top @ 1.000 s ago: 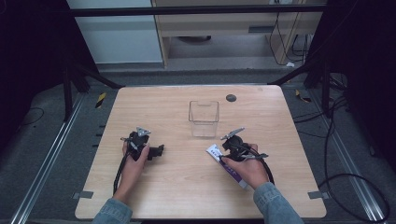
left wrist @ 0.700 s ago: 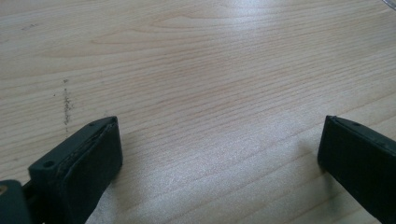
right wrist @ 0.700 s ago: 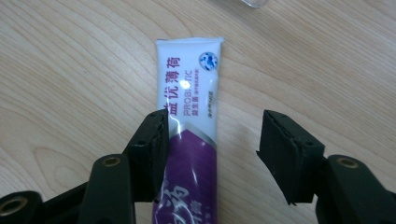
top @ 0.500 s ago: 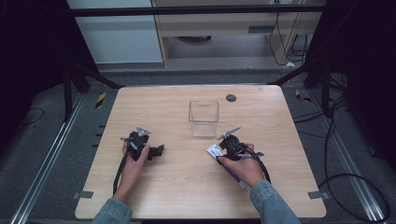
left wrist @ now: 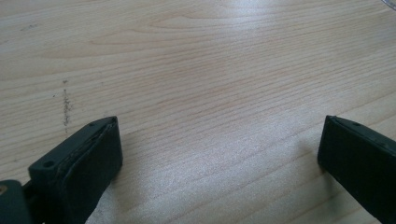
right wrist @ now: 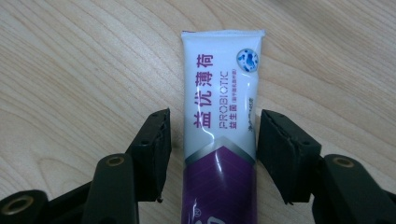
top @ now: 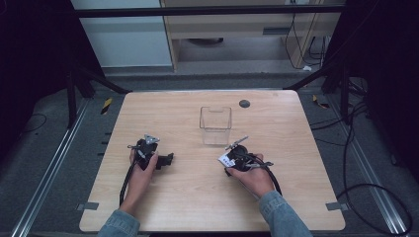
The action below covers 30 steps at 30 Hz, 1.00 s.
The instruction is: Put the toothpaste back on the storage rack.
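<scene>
Nearest the person, the right hand-held gripper [right wrist: 212, 154] straddles a white and purple toothpaste tube [right wrist: 222, 116] that lies flat on the wooden counter [right wrist: 70, 70]. In the right gripper view its jaws stand one on each side of the tube with a narrow strip of wood showing between each pad and the tube's edges, so they are apart and not yet pressing; they have just eased a little closer after a slight widening, with the tube between them. The step in hand looks like the grasp itself. In the high view the tube's white end [top: 227, 160] peeks out beside the right hand-held gripper [top: 232, 159]. The left hand-held gripper [top: 165, 160] rests on the counter to the left, jaws wide apart over bare wood, holding nothing. Farther off, near the counter's middle, stands a clear plastic box [top: 215, 125], upright and seemingly empty, with a small dark disc [top: 244, 103] beyond it. The next move probably calls for closing squarely on the tube, lifting it clear, and carrying it forward to the box, likely its destination.
</scene>
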{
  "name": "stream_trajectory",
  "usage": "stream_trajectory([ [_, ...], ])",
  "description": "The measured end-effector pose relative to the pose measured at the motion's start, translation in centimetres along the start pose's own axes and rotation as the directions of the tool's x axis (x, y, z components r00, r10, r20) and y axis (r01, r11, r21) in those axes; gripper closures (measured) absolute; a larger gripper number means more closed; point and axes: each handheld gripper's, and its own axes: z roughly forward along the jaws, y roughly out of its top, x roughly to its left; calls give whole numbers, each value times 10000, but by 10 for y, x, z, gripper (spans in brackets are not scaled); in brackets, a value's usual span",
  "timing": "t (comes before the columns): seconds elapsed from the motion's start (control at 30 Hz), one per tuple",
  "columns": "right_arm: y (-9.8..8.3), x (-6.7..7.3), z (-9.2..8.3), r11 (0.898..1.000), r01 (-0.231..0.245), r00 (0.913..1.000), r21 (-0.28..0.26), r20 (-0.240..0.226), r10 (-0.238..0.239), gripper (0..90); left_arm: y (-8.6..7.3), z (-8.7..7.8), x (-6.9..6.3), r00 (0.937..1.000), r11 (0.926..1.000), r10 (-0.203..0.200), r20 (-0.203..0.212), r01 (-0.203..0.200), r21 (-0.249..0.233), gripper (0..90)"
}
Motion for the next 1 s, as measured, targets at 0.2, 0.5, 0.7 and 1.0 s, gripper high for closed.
stream_trajectory([
  [0.2,0,-2,-1,10000,-34,10000,-59,69,34,520,0,0,0,10000,10000,14,16,-14,1,0],
  [0.5,-1,-1,-1,9995,315,9993,-66,203,-314,553,0,0,0,10000,10000,17,19,-17,0,0],
  [0.7,-2,-1,-2,9992,398,9990,-98,232,-395,614,0,0,0,10000,10000,16,14,-16,-2,0],
  [1.0,-2,-6,-4,9995,285,9995,-145,-96,-287,709,0,0,0,10000,10000,19,13,-19,0,0],
])
